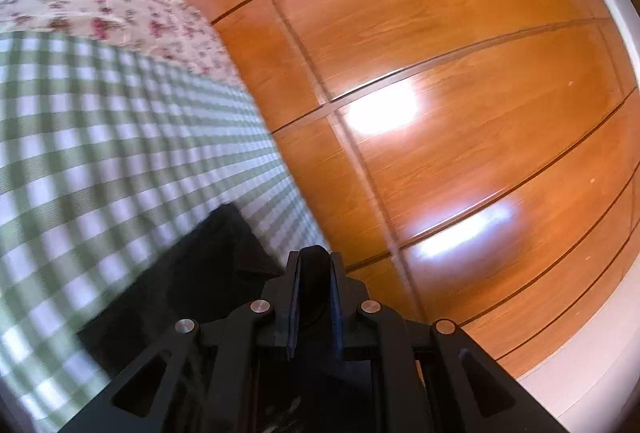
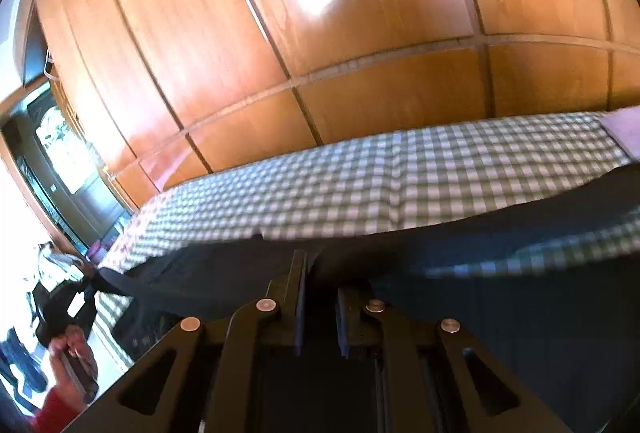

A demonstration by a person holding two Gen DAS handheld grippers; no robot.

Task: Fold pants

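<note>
Pants, dark fabric, lie across the green-checked bedcover. Left gripper is clamped on a fold of this fabric. Right gripper is likewise closed on the cloth. Wooden wardrobe doors stand behind.

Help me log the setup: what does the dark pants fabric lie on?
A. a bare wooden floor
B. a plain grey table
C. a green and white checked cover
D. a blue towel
C: in the left wrist view the dark pants lie on the green and white checked cover.
</note>
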